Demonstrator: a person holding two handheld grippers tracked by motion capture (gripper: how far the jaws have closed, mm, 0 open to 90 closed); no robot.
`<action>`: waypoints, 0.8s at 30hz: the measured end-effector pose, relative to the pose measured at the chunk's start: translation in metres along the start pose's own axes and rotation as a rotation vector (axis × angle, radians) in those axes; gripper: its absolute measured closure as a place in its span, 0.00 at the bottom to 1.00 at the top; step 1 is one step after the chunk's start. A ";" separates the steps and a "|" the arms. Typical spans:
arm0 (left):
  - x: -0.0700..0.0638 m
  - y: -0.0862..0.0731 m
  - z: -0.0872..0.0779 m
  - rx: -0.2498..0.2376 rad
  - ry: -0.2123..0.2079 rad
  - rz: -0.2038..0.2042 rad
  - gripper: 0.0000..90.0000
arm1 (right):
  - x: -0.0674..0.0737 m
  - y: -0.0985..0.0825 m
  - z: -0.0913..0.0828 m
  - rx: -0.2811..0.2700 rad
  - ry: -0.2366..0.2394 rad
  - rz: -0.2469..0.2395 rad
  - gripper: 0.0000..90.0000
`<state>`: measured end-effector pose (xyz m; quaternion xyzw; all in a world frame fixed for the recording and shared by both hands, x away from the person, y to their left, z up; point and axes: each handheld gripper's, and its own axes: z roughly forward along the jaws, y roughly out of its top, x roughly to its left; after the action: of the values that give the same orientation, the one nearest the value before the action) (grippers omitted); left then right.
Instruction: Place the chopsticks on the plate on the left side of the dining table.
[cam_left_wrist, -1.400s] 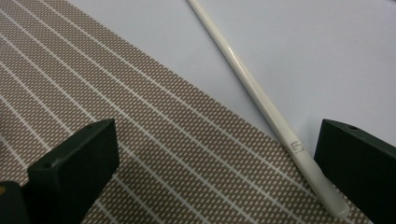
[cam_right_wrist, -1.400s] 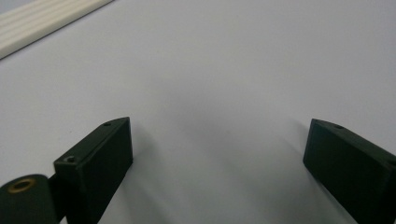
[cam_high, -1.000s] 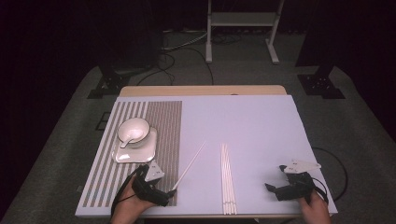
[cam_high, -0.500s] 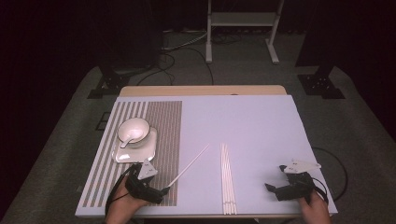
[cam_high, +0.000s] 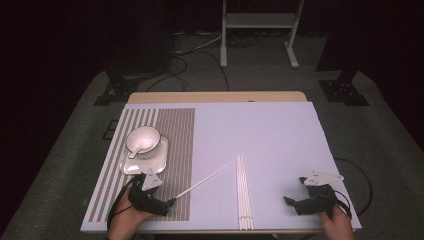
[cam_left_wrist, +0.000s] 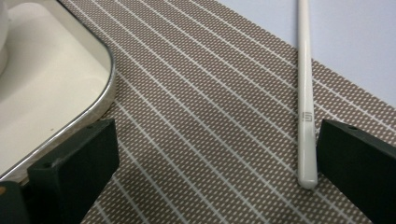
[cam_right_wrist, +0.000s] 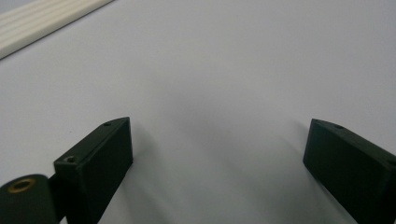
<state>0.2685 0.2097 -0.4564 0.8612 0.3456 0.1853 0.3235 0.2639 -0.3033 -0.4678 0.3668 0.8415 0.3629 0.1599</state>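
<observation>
Gaping wide over the striped placemat (cam_left_wrist: 196, 107), the left gripper (cam_left_wrist: 210, 182) has its jaws spread apart, and the lone white chopstick (cam_left_wrist: 306, 93) lies between them, its rounded end just inside the jaw on the right side of the left gripper view, close to it, though I cannot tell whether they touch. Nothing is clamped! A small mark shows on the chopstick near that end. From above, the left gripper (cam_high: 167, 204) sits at the near edge of the placemat (cam_high: 175, 130), and the chopstick (cam_high: 205, 181) runs from it diagonally, away from the person and off the placemat onto the pale blue table (cam_high: 270, 130). On the placemat, beyond the gripper, a white tray (cam_high: 150, 161) carries a white bowl (cam_high: 144, 137) with a spoon (cam_high: 134, 150) resting in it; the tray's rounded metal-edged corner (cam_left_wrist: 70, 93) shows beside the other jaw in the left gripper view.

Off the placemat, toward the table's middle, a neat bundle of white chopsticks (cam_high: 243, 192) lies straight, near the lone chopstick's far tip but apart from it. Well beyond that bundle, the right gripper (cam_high: 295, 202) rests low on bare table, jaws spread wide and empty in its own view (cam_right_wrist: 217, 163), with the bundle (cam_right_wrist: 42, 18) off at the upper corner.
</observation>
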 end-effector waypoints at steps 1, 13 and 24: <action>0.001 0.000 0.000 0.000 0.003 -0.001 0.00 | 0.000 0.000 0.000 0.000 0.000 0.000 0.07; 0.005 -0.001 -0.003 -0.012 -0.004 -0.017 0.00 | 0.000 0.000 0.000 0.000 0.000 0.000 0.07; -0.002 0.006 -0.003 -0.040 -0.058 -0.011 0.00 | 0.000 0.000 0.000 0.000 0.000 0.000 0.07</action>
<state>0.2681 0.2064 -0.4502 0.8577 0.3369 0.1652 0.3515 0.2640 -0.3033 -0.4677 0.3667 0.8417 0.3628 0.1597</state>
